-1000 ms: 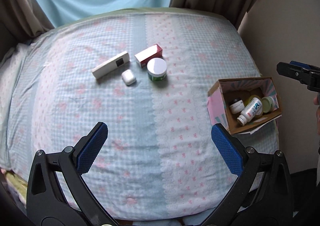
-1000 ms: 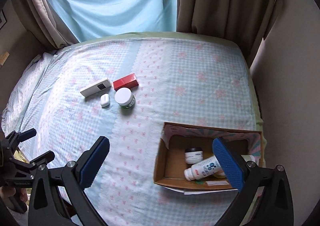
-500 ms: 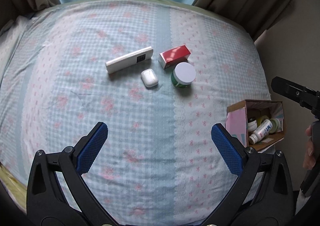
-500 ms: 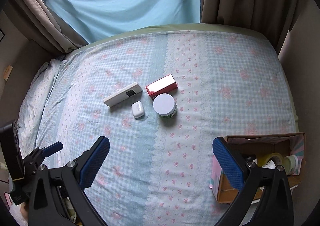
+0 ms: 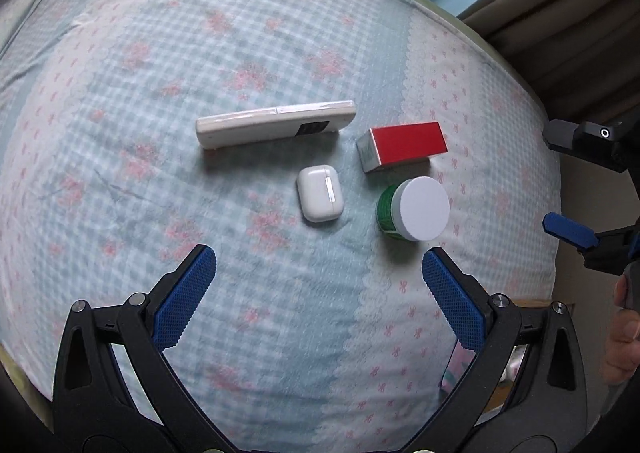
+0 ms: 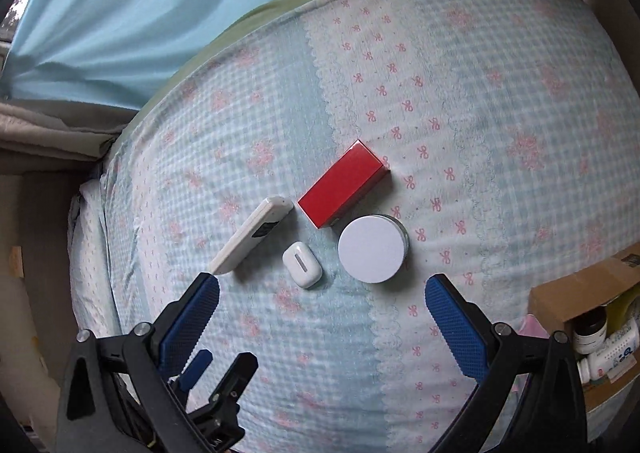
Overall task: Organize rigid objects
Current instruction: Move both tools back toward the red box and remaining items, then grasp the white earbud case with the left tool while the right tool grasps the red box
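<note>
Both grippers have come closer to the four small things on the bed (image 5: 120, 101) than half a second ago. A long white remote (image 5: 276, 124) lies next to a red box (image 5: 404, 145). Just below them sit a white earbud case (image 5: 320, 193) and a green jar (image 5: 414, 208) with a white lid. The left gripper (image 5: 319, 285) and the right gripper (image 6: 322, 313) each have their jaws wide open, holding nothing and touching nothing. A cardboard box (image 6: 576, 299) at the bed's edge holds what look like little bottles, partly hidden.
</note>
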A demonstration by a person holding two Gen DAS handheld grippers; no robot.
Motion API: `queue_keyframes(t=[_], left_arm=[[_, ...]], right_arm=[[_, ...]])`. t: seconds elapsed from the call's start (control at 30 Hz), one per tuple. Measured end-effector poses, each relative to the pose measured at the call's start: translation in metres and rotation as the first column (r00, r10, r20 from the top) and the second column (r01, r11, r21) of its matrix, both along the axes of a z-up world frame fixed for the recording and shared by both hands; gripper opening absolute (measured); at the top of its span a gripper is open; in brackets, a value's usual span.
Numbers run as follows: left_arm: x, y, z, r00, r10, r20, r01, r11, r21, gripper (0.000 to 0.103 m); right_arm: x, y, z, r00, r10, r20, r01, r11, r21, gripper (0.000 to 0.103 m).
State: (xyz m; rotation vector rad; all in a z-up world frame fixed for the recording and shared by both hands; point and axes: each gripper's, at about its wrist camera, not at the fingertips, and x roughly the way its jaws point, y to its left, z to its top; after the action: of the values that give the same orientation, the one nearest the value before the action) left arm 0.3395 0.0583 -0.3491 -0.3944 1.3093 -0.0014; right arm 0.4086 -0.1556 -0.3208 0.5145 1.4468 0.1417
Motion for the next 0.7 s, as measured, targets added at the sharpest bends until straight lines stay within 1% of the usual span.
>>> queue_keyframes(t=[0.07,0.17,0.3,0.4,0.5,0.57,0.63,0.67,0.7], left_arm=[[0.013,-0.003,-0.015,1.0,0.025,-0.003,-0.025,1.0,-0.004,0.101],[0.03,-0.011,-0.04,0.999,0.039,-0.011,-0.039,0.999,0.018,0.099],[0.044,-0.025,-0.072,0.998,0.035,-0.049,-0.033,0.999,0.042,0.087],[0.051,-0.028,-0.091,0.997,0.05,-0.058,-0.048,0.998,0.049,0.085],[0.056,-0.03,-0.106,0.995,0.061,-0.074,-0.057,0.997,0.056,0.083],[0.058,-0.029,-0.115,0.994,0.067,-0.085,-0.063,0.996,0.057,0.081],[0.06,-0.027,-0.122,0.994,0.07,-0.088,-0.066,0.997,0.049,0.075],[0.061,-0.028,-0.125,0.994,0.068,-0.091,-0.064,0.997,0.051,0.072],[0.062,-0.029,-0.127,0.994,0.064,-0.091,-0.06,0.997,0.055,0.072]], right_arm=[[0.018,0.001,-0.02,0.998,-0.044,-0.047,0.045,0.999,0.026,0.103],[0.04,0.005,-0.049,0.991,-0.076,-0.107,0.081,0.996,0.041,0.099],[0.063,0.006,-0.088,0.972,-0.134,-0.194,0.145,0.988,0.043,0.096],[0.071,0.007,-0.113,0.951,-0.178,-0.253,0.194,0.98,0.041,0.093],[0.078,0.012,-0.132,0.939,-0.195,-0.282,0.209,0.978,0.022,0.092],[0.083,0.017,-0.141,0.938,-0.189,-0.29,0.2,0.98,0.007,0.091],[0.087,0.023,-0.149,0.938,-0.183,-0.293,0.19,0.982,-0.006,0.086],[0.089,0.026,-0.153,0.937,-0.183,-0.297,0.19,0.982,-0.007,0.085],[0.09,0.028,-0.156,0.935,-0.185,-0.302,0.192,0.981,-0.008,0.084]])
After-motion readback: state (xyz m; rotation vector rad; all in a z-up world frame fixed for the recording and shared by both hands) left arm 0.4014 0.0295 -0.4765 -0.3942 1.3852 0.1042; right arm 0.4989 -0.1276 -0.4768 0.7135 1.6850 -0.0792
